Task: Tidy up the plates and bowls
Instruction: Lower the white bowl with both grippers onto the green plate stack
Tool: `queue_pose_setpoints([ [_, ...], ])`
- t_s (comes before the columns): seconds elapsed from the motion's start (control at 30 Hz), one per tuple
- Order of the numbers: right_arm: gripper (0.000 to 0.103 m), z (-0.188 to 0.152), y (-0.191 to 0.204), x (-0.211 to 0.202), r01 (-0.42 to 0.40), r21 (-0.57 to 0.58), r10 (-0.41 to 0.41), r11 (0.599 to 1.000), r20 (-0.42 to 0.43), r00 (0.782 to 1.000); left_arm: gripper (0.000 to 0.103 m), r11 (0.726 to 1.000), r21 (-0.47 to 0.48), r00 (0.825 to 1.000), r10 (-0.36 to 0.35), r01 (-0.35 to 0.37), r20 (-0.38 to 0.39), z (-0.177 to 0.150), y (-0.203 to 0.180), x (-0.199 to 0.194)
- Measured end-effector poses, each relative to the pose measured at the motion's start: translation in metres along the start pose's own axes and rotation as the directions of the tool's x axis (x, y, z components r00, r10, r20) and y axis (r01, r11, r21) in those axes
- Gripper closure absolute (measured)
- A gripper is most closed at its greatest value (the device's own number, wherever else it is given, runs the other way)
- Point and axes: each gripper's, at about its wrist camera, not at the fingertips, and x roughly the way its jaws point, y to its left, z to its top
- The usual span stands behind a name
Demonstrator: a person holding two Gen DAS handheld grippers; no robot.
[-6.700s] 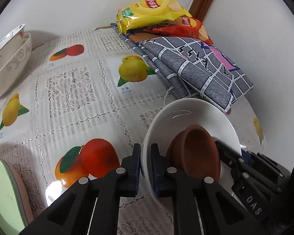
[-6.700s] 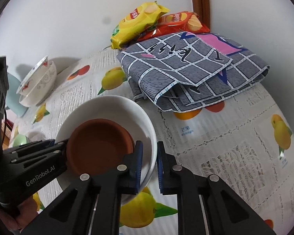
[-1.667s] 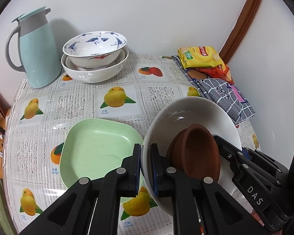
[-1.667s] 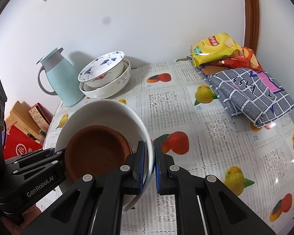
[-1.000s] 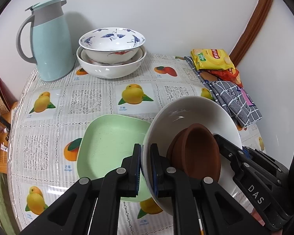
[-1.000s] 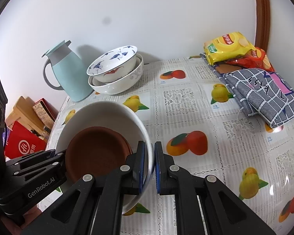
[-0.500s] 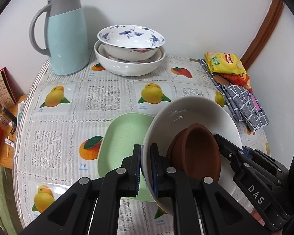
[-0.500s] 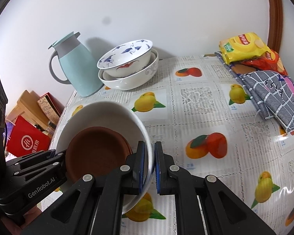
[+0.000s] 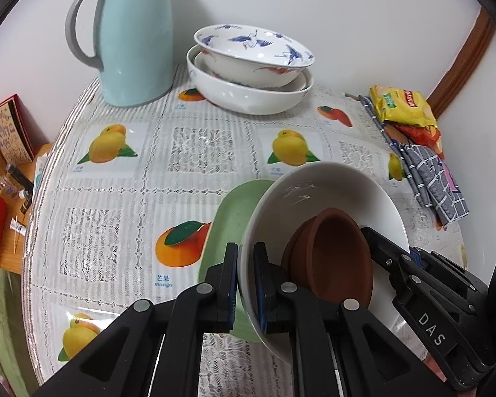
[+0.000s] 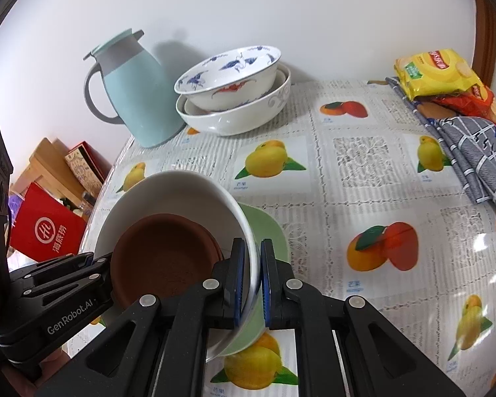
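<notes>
Two-handed carry: white bowl (image 9: 327, 195) with brown bowl (image 9: 330, 254) nested inside, held above green plate (image 9: 234, 211), likely for stacking there. Left gripper (image 9: 246, 281) and right gripper (image 10: 253, 281) each pinch opposite rims, jaws narrow, clamped on white bowl wall

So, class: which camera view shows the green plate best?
The left wrist view: the green plate shows a wide stretch of inner surface beside the white bowl. The right wrist view shows only its edge past the bowl.
</notes>
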Motion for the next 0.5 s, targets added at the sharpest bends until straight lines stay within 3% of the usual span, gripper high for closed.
queue_pose_setpoints([
  [0.5,0.093,0.0,0.002,0.039,0.011,-0.012,-0.012,1.0,-0.066,0.998,0.093,0.999,-0.034,0.998,-0.013,0.011,-0.053,0.003,0.017,0.034],
])
